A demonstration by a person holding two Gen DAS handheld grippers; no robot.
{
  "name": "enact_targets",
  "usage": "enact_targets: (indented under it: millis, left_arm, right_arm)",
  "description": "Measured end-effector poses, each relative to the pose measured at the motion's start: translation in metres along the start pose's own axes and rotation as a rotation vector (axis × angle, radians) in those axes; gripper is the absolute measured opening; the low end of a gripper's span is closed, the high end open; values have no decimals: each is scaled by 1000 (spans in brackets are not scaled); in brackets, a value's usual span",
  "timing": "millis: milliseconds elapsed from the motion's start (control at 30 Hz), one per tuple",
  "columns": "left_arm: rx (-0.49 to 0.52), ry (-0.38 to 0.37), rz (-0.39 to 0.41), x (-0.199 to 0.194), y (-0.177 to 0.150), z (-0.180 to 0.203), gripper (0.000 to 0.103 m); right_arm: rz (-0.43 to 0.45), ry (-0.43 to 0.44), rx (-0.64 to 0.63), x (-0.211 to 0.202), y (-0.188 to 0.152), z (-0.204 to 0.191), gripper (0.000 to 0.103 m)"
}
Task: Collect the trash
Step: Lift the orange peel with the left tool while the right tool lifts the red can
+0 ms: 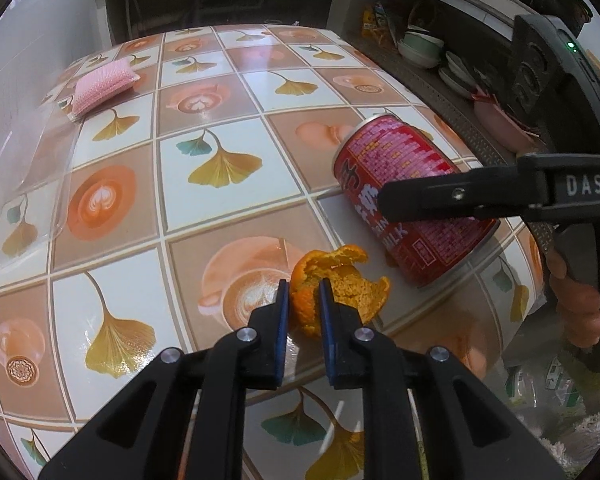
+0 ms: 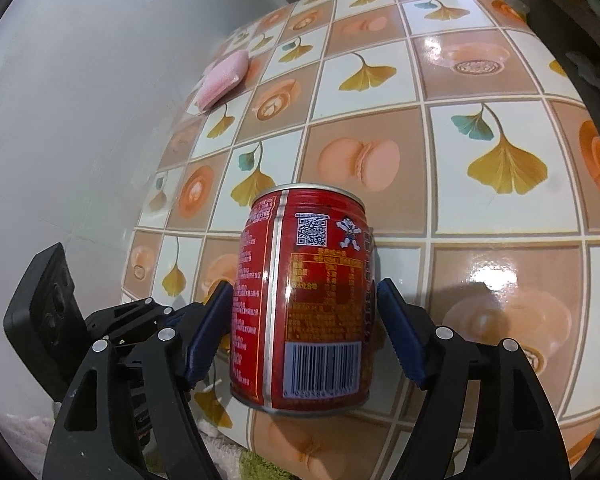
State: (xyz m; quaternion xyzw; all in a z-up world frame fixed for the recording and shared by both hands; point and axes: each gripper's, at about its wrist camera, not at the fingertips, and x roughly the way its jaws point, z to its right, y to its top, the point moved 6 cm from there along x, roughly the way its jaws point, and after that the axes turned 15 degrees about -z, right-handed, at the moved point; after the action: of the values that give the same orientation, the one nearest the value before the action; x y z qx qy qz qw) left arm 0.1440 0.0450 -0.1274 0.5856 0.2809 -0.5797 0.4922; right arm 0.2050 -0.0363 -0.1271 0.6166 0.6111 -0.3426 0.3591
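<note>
An orange peel (image 1: 340, 280) lies on the patterned tablecloth (image 1: 220, 120) near its front edge. My left gripper (image 1: 304, 286) is shut on the near part of the peel, its blue pads pinching it. A red drink can (image 1: 404, 196) stands to the right of the peel. In the right wrist view the can (image 2: 304, 296) stands upright between my right gripper's (image 2: 304, 294) blue pads (image 2: 400, 332), which close on its sides. The right gripper's finger (image 1: 452, 196) crosses the can in the left wrist view.
A pink sponge (image 1: 104, 84) lies at the table's far left, also seen in the right wrist view (image 2: 224, 78). A clear plastic sheet (image 1: 28, 176) lies at the left edge by the white wall. A shelf with bowls (image 1: 420, 48) stands beyond the right edge.
</note>
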Motion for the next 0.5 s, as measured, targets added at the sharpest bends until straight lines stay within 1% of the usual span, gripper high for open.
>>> enact_targets:
  millis: [100, 167, 200, 500]
  left_arm:
    - [1, 2, 1, 0, 0, 0, 13]
    - [2, 5, 3, 0, 0, 0, 13]
    - [2, 6, 4, -1, 0, 2, 12]
    - [-3, 6, 9, -2, 0, 2, 11]
  right_arm:
    - [-3, 3, -3, 1, -1, 0, 70]
    - [-6, 5, -3, 2, -1, 0, 64]
    - [-6, 8, 0, 1, -1, 0, 63]
    - [5, 35, 9, -2, -4, 5, 62]
